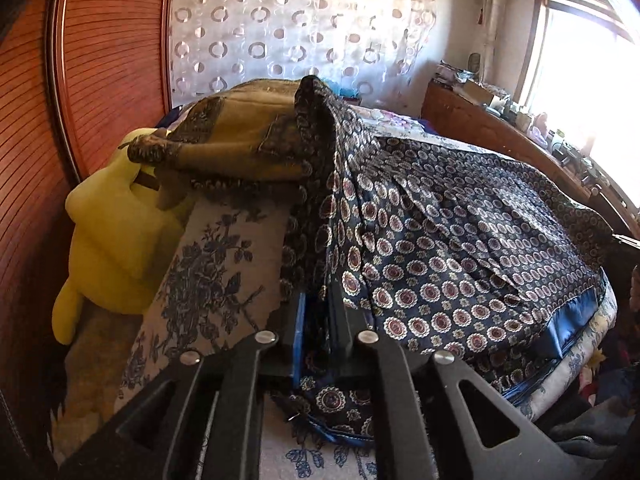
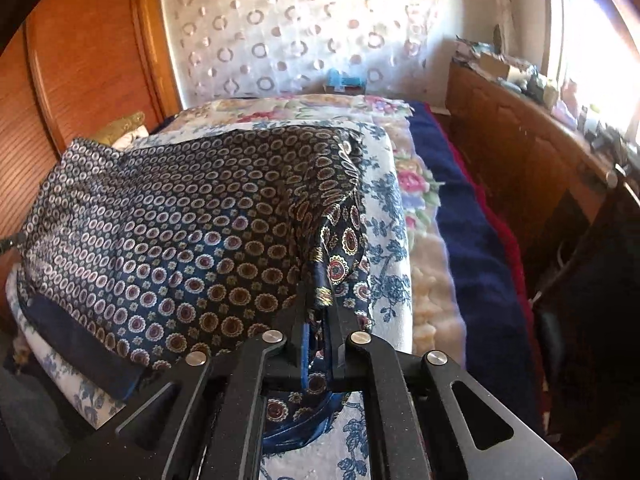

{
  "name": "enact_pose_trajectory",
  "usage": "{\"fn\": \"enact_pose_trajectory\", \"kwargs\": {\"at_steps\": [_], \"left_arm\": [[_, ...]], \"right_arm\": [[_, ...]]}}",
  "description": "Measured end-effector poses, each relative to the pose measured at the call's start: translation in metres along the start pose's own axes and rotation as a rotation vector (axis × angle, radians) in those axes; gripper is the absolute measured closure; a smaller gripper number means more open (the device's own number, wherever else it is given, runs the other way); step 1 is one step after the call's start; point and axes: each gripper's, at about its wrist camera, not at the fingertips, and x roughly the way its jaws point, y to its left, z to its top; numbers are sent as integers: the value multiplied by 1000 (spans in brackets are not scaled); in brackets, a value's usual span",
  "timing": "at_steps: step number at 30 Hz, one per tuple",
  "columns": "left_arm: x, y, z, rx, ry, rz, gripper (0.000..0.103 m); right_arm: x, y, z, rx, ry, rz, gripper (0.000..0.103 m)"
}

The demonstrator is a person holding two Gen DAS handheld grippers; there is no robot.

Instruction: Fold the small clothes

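Garment [image 1: 460, 248]: navy satin cloth with rows of round red-and-cream medallions and a plain blue hem band, spread over the bed from lower centre to the right of the left wrist view; one ridge drawn up towards upper centre.
Left claw [image 1: 318, 312]: bottom centre, angled down; jaws nearly closed, pinching a gathered fold of the garment.
Right claw [image 2: 318, 312]: bottom centre of the right wrist view, angled down; jaws nearly closed on the garment's corner, which stands up in a peak just above the tips.
Bed [image 2: 390, 208]: white cover with blue flowers under the garment.
Middle left: yellow plush toy [image 1: 108, 240], olive patterned cloth [image 1: 244, 136] just above it.
Far: cupboard [image 2: 516, 132] at right, circle-patterned curtain [image 1: 288, 28] at top.
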Motion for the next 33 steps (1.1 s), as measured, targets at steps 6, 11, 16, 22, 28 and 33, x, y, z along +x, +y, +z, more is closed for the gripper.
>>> {"fn": "enact_pose_trajectory", "kwargs": {"at_steps": [6, 11, 16, 22, 28, 33], "left_arm": [[5, 3, -6, 9, 29, 16, 79], [12, 5, -9, 11, 56, 30, 73], [15, 5, -12, 9, 67, 44, 70], [16, 2, -13, 27, 62, 65, 70], [15, 2, -14, 22, 47, 66, 70], [15, 2, -15, 19, 46, 61, 69]], "right_arm": [[-14, 16, 2, -38, -54, -22, 54], [-21, 38, 8, -73, -96, -17, 42], [-20, 62, 13, -100, -122, 27, 32], [-4, 92, 16, -147, -108, 92, 30], [21, 128, 10, -192, -63, 152, 30], [43, 155, -2, -222, -8, 184, 30]]}}
